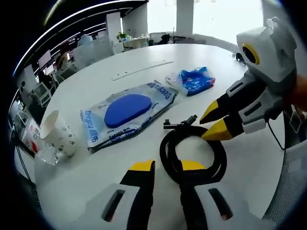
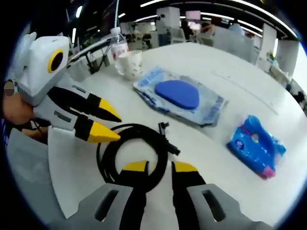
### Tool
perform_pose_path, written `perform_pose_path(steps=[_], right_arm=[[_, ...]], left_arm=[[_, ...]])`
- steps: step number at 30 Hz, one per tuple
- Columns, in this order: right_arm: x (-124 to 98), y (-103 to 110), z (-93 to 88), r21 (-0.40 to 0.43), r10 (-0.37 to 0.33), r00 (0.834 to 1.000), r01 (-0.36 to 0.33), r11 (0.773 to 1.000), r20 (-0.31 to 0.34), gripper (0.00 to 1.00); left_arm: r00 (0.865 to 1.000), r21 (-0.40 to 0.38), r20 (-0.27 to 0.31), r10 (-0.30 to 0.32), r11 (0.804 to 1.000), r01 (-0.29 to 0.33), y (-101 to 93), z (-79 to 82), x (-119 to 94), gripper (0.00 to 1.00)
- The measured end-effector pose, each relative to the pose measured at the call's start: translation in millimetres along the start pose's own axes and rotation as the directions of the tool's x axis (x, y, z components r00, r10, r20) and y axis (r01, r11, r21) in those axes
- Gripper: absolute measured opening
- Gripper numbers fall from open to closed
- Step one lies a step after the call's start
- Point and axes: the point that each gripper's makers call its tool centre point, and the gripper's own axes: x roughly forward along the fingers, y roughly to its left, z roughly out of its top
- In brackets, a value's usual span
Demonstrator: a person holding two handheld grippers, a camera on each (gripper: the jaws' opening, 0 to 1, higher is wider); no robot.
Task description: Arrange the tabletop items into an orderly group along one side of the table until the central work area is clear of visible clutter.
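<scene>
1. Just ahead of the left gripper (image 1: 167, 166), on the near desk (image 1: 96, 182), sits the coiled black cable (image 1: 194, 153). This gripper's jaws stand apart and released, one tip overlapping the coil's near edge; can't tell if it's touching
2. Across the coil, the right gripper (image 1: 211, 125) is also parted and holding nothing, tips just above the coil's far side. In the right gripper view its tips (image 2: 156, 166) sit at the loop's near arc (image 2: 134, 153), left gripper (image 2: 109, 123) opposite
3. Judgement: cable grab comes first. Close one gripper across all strands of the loop, not a single turn, or it'll uncoil; watch the loose plug end (image 1: 180, 122)
4. Mid-desk: flat pouch with blue disc (image 1: 128, 111), then blue packet (image 1: 195, 79). Slide these, they're limp
5. Far left edge: paper cup (image 1: 56, 132), clear glass (image 1: 48, 154); in the right gripper view a bottle (image 2: 118, 40) too. That side is the natural place to group, keep clear of the cup
</scene>
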Motion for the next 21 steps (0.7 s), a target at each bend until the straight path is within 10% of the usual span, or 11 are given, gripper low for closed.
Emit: perform_pose_path(steps=[6,21], right_arm=[[-13,-5,13.0,-0.021,-0.014,0.998,0.015,1.0,0.054,0.5],[-36,-4,22.8,-0.027,-0.036,0.993,0.039,0.999,0.112,0.72]], left_arm=[[1.0,0.009,0.024,0.02,1.0,-0.02,8.0,7.0,-7,0.47],[0.995,0.101,0.096,0.006,0.995,-0.016,5.4,21.3,-26,0.62]])
